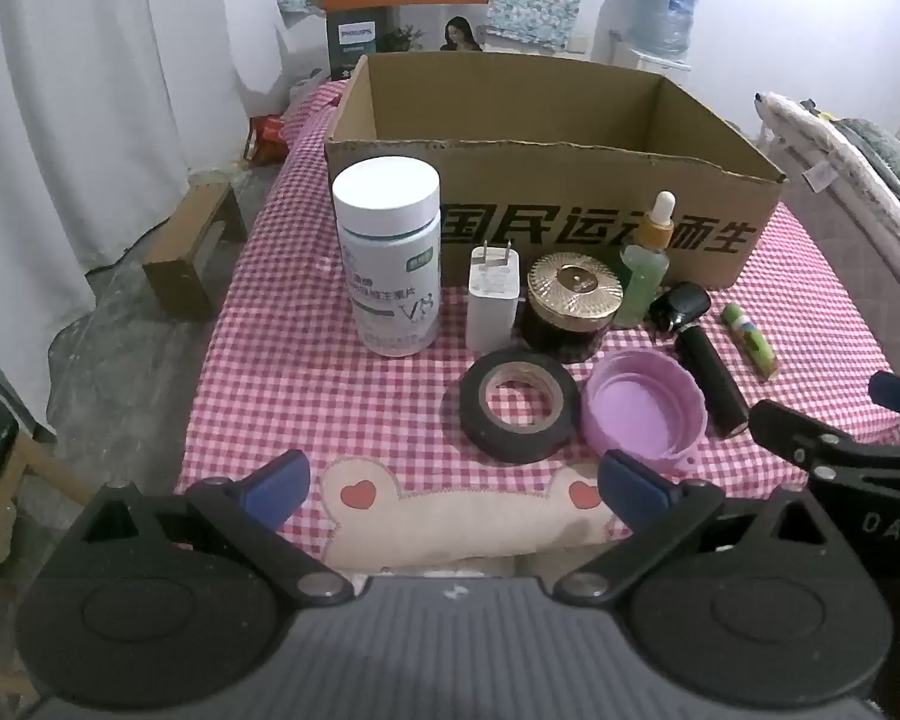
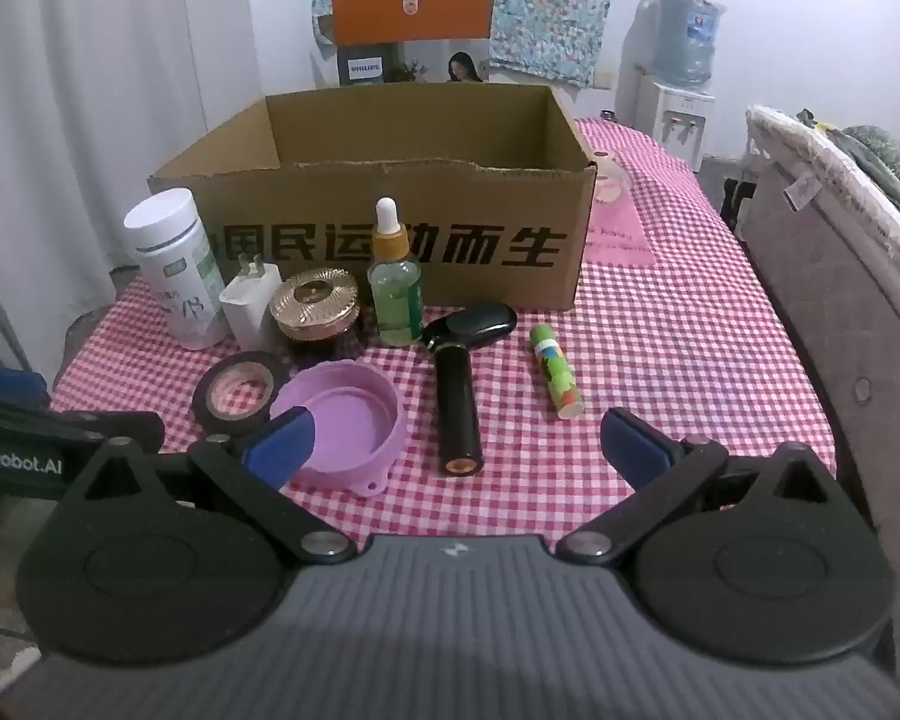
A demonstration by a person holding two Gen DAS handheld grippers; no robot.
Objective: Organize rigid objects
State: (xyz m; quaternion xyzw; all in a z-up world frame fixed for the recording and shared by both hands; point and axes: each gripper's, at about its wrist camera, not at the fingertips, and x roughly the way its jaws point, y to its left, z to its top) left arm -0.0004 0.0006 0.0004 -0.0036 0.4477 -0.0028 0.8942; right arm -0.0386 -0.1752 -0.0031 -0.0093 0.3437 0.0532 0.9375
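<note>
An open cardboard box (image 1: 600,228) (image 2: 390,240) stands at the back of the checked table. In front of it stand a white pill bottle (image 1: 390,258) (image 2: 177,270), a white charger (image 1: 493,297) (image 2: 249,303), a gold-lidded jar (image 1: 570,306) (image 2: 318,312) and a green dropper bottle (image 1: 648,270) (image 2: 395,282). A black tape roll (image 1: 519,405) (image 2: 240,390), a purple lid (image 1: 642,411) (image 2: 342,420), a black handheld device (image 1: 705,366) (image 2: 459,384) and a green glue stick (image 1: 750,339) (image 2: 555,372) lie nearer. My left gripper (image 1: 453,489) and right gripper (image 2: 456,444) are open and empty at the table's near edge.
A padded chair (image 2: 840,276) stands along the table's right side. A water dispenser (image 2: 681,60) and an orange Philips box (image 2: 411,6) stand behind. A small wooden stool (image 1: 192,246) is on the floor to the left. A pink cloth (image 2: 618,222) lies right of the box.
</note>
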